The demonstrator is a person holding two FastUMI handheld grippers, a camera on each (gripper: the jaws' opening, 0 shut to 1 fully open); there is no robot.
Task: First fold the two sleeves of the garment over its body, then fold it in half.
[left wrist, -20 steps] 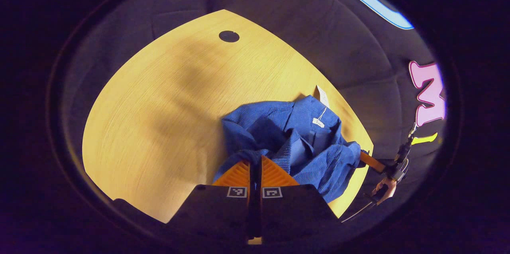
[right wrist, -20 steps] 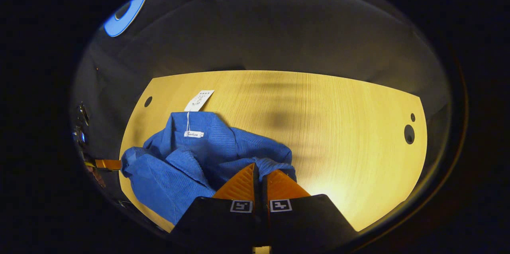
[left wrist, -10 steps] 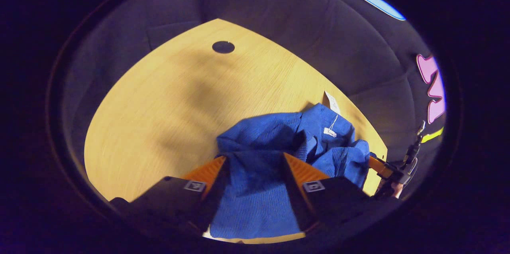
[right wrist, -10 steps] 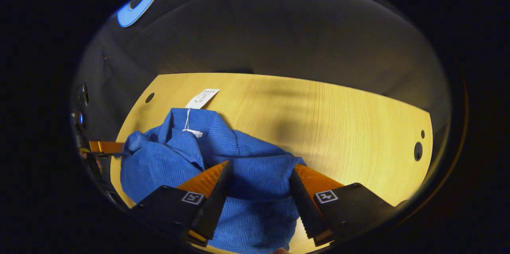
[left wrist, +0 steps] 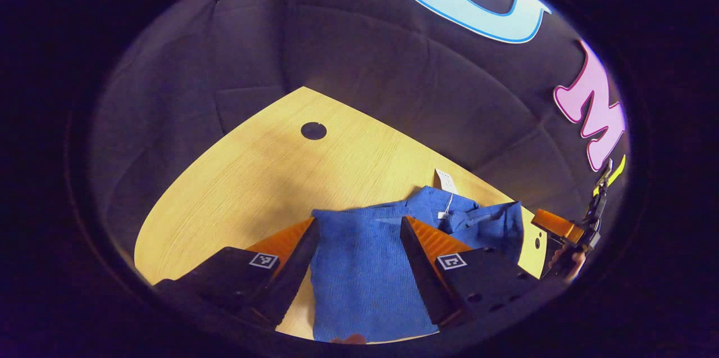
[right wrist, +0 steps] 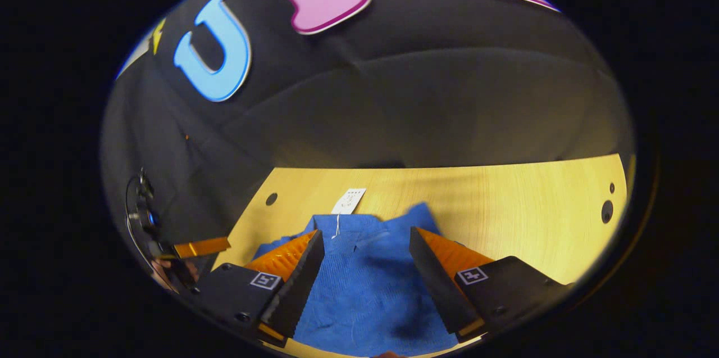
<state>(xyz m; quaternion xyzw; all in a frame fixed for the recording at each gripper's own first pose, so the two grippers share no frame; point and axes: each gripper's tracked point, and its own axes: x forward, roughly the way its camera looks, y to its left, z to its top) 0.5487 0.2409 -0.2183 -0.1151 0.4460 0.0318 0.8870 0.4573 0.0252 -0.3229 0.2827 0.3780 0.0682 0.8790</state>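
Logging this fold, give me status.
Left gripper open, right gripper open. Blue knit garment released on wooden table. Nothing in the way.

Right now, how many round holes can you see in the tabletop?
3 in the right gripper view: one at the far left beside the paper tag, and a small and larger one at the right edge. The garment may hide others.

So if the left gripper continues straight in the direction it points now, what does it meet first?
Most likely the blue garment, which lies between the open jaws of the left gripper; beyond it comes the wooden table. Depth is unclear.
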